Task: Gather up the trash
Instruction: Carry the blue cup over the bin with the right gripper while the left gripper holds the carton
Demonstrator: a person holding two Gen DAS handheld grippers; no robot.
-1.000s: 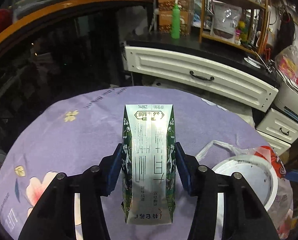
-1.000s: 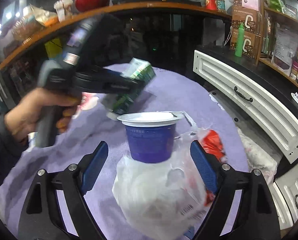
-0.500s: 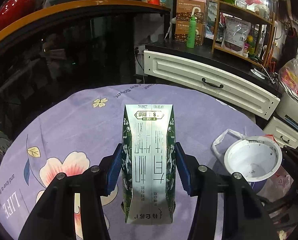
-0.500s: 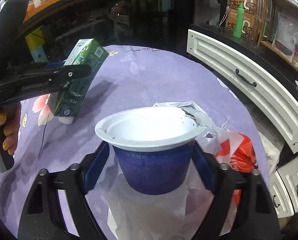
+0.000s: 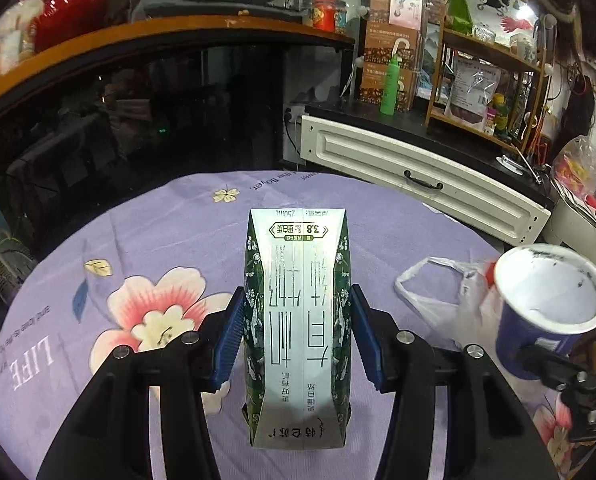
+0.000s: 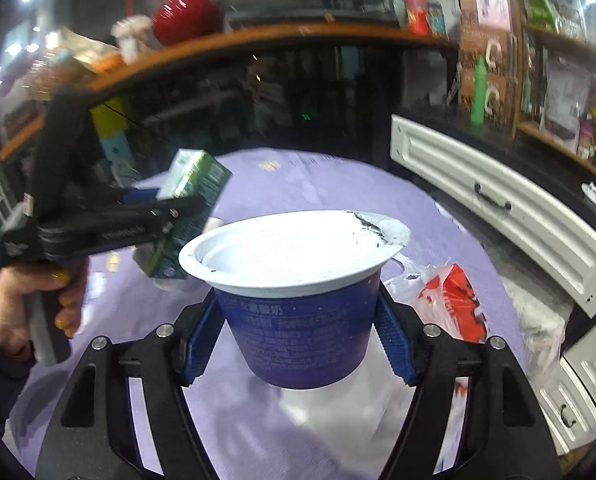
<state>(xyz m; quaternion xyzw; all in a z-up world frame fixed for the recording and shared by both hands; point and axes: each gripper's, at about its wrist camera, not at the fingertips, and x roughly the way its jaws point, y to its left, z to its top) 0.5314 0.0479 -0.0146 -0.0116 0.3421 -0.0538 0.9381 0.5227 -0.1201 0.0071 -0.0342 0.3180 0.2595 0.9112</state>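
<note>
The left gripper [image 5: 298,336] clamps the carton [image 5: 298,320] lengthwise; the right gripper [image 6: 298,336] holds the cup [image 6: 294,300], bag [image 6: 449,304] just beyond, nearer it.

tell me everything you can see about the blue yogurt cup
The blue yogurt cup is a tapered tub, plastic by its look, with a dark blue printed wall, a wide white rim and a white inside smeared with dark specks. No lid; one rim edge looks torn or bent. It sits roughly upright, clamped at its sides between the blue pads of the right gripper, lifted clear above the white plastic bag on the purple floral tablecloth. Only the pads touch it.
</note>
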